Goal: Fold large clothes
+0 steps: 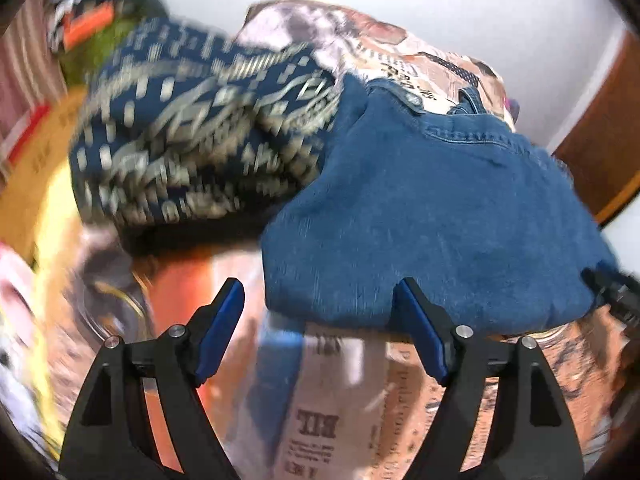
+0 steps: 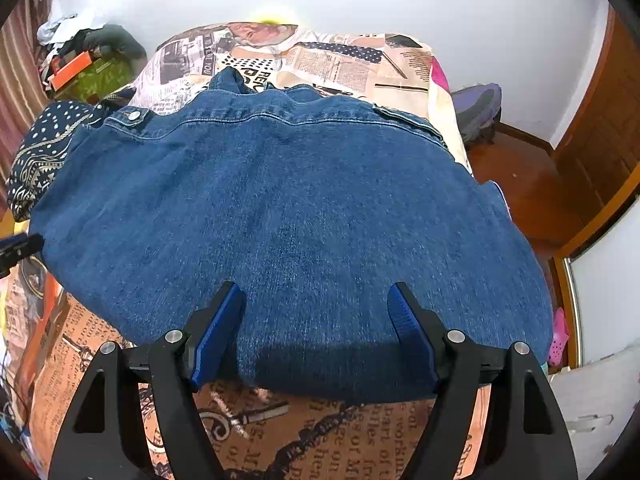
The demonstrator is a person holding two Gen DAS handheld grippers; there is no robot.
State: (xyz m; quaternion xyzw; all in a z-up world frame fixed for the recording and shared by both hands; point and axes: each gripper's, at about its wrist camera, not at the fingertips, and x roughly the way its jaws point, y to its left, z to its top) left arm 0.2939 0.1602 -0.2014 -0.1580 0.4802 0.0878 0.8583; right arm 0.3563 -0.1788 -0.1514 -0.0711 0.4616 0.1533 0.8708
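Right wrist view gave me the clean look: the denim jacket [image 2: 288, 220] lay spread flat on the bed, across the newspaper-print bedspread [image 2: 348, 436], its collar end away from me and a folded edge nearest the camera. My right gripper [image 2: 316, 300] hung just over that near edge with its jaws spread wide and nothing between them — the blue pads [image 2: 408, 328] looked to sit above the cloth, though I couldn't say whether they touched it.

The left wrist view was smeared with motion blur, so I trusted it less. There the jacket [image 1: 432, 216] filled the right half, and my left gripper [image 1: 320, 296] was also spread and empty, its right pad [image 1: 420, 328] at the jacket's near corner and its left pad off the cloth over the bedspread [image 1: 340, 400]. Beside the jacket sat a bundled navy patterned garment [image 1: 200, 136], touching or overlapping its far edge.

How I judged the handling: denim is thick and weighty, stiff enough to hold a crease but soft enough to drape, and not slippery — the pads should bite well. Doubled layers near the edge would make a fat pinch, so I figured on wide jaws and a deep bite. Best holds, to my eye, were the two near corners of that folded edge, one per gripper, well apart, so the cloth would lift evenly without sagging in the middle. I'd steer clear of the snap button [image 2: 134, 115] and flap up by the collar seam.
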